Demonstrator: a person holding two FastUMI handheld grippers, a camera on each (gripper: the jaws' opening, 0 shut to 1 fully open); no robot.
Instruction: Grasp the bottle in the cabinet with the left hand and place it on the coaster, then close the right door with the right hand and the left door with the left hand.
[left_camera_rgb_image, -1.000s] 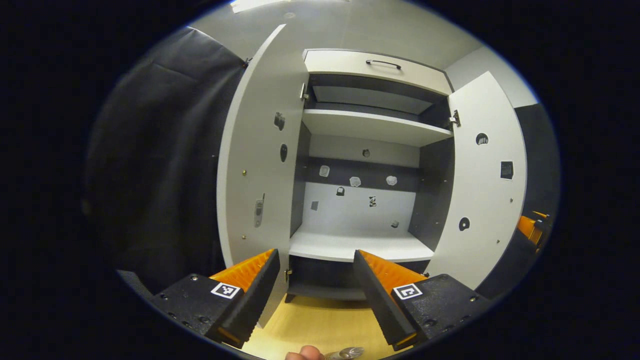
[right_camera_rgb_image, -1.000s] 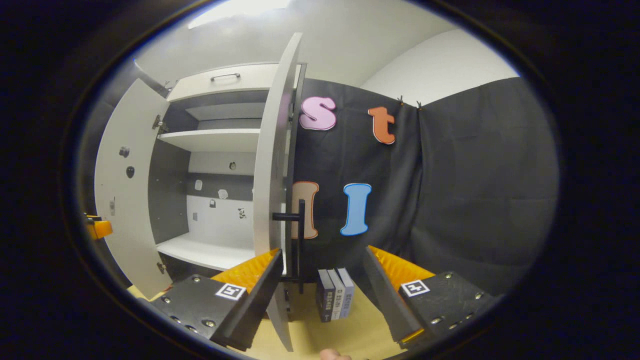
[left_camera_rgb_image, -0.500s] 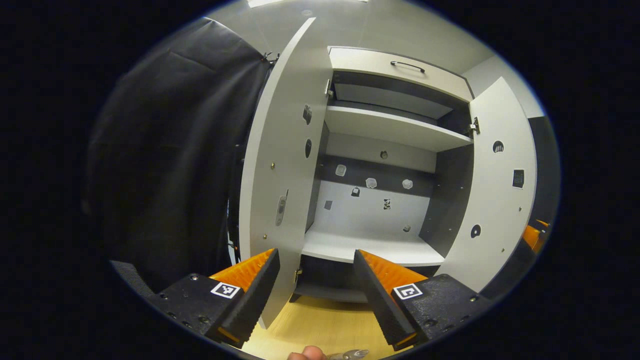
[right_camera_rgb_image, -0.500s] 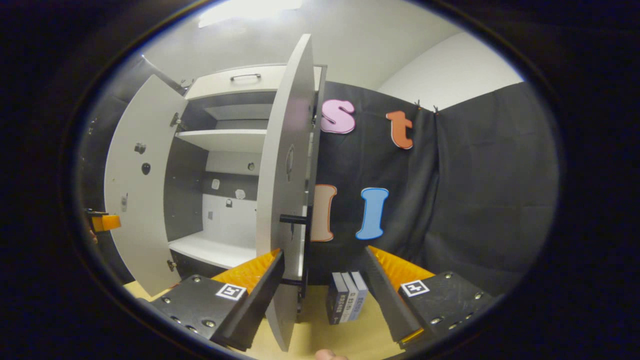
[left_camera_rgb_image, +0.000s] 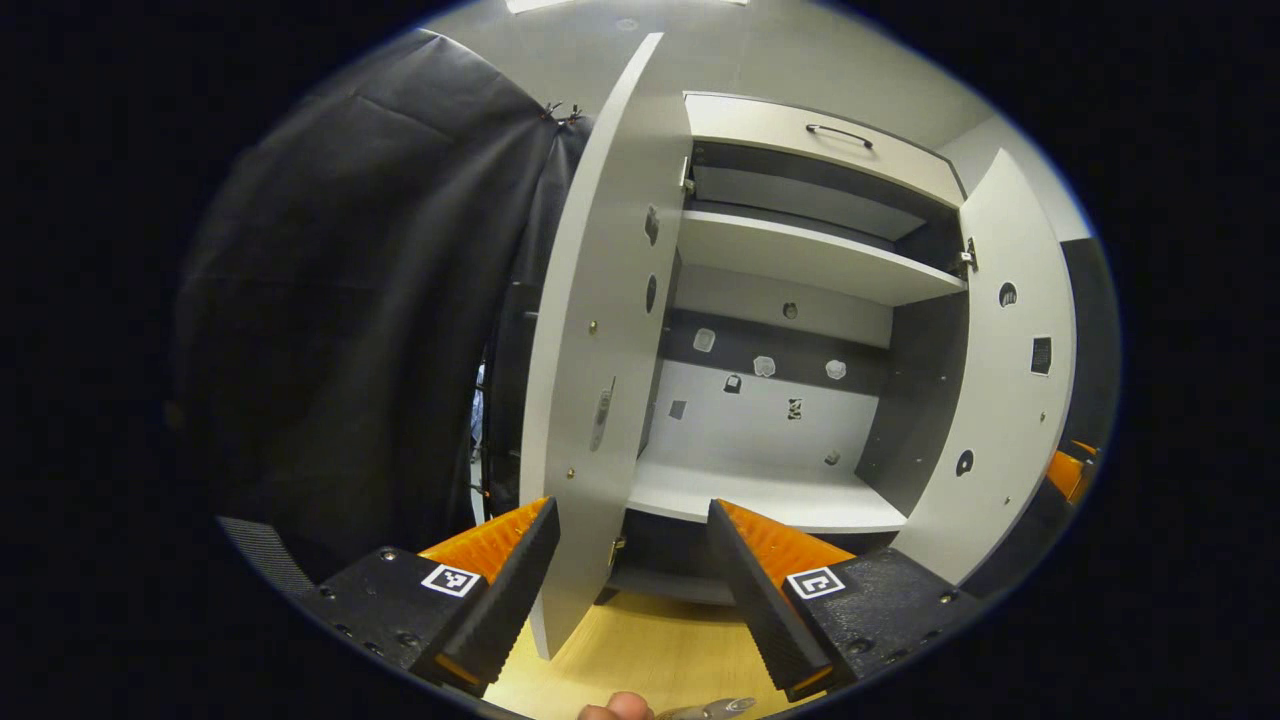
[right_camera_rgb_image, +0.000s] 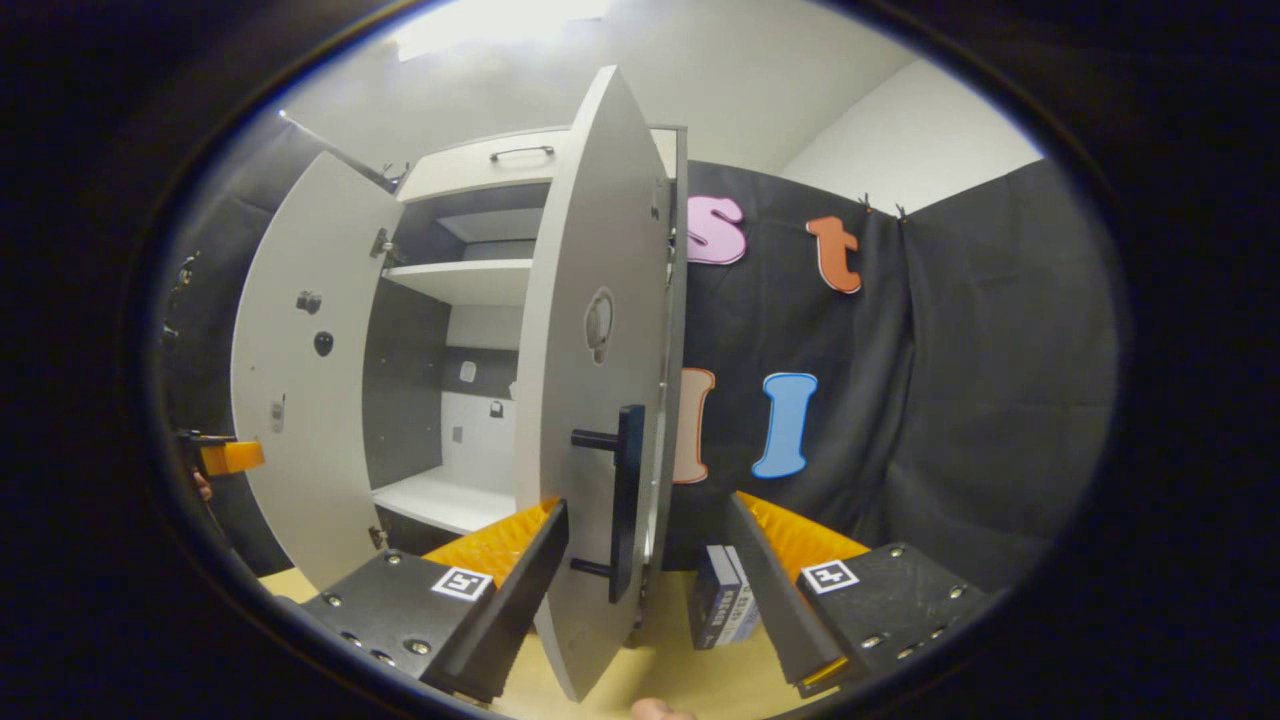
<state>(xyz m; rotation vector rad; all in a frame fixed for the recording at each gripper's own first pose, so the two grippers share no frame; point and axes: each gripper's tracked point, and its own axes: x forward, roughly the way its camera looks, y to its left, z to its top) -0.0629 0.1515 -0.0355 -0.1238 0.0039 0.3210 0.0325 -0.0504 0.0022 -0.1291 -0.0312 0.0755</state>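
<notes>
The white cabinet (left_camera_rgb_image: 790, 260) stands with both doors swung out. My left gripper (left_camera_rgb_image: 630, 590) is open, and the lower edge of the left door (left_camera_rgb_image: 590, 400) sits just inside its left finger without touching. The right door (left_camera_rgb_image: 1010, 400) hangs open at the far right. My right gripper (right_camera_rgb_image: 645, 590) is open on the outer side of the right door (right_camera_rgb_image: 590, 400), with the door's black handle (right_camera_rgb_image: 628, 490) between its fingers and nothing gripped. A small shiny object (left_camera_rgb_image: 712, 708) lies at the bottom edge beside a fingertip (left_camera_rgb_image: 612, 708); I cannot tell what it is.
Several books (right_camera_rgb_image: 725, 605) stand on the wooden tabletop (left_camera_rgb_image: 650, 650) just right of the right door. Black cloth (left_camera_rgb_image: 350, 300) hangs left of the cabinet. The other gripper (right_camera_rgb_image: 228, 456) shows past the left door (right_camera_rgb_image: 300, 400). A drawer with a handle (left_camera_rgb_image: 838, 130) tops the cabinet.
Both views shifted: the cabinet slid right in the left gripper view, bringing the left door's edge between the fingers. The right door's outer face and handle now stand between the right fingers.
</notes>
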